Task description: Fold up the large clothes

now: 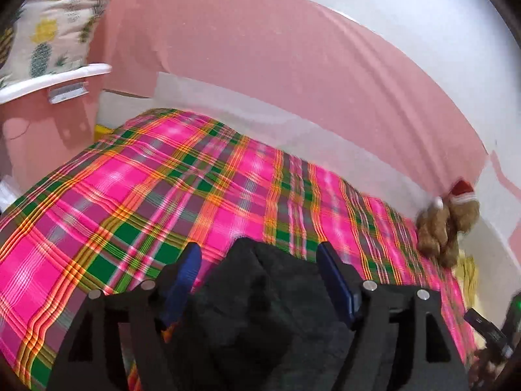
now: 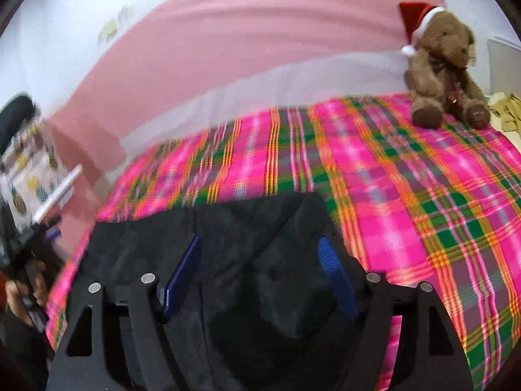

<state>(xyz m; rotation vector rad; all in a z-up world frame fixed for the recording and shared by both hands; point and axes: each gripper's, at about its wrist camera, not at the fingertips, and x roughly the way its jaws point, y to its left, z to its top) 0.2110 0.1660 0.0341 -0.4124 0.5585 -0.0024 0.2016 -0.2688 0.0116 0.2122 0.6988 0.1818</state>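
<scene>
No legible writing: dark garment on plaid bedspread.

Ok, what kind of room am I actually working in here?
Most likely a bedroom. The black garment lies on a bed with a pink plaid cover, a teddy bear in a Santa hat sits at its far edge, and a pineapple-print pillow sits off to the side.

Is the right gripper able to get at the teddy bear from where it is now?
Probably yes. The right gripper is open over the black garment, and only bare plaid bedspread lies between it and the teddy bear.
</scene>
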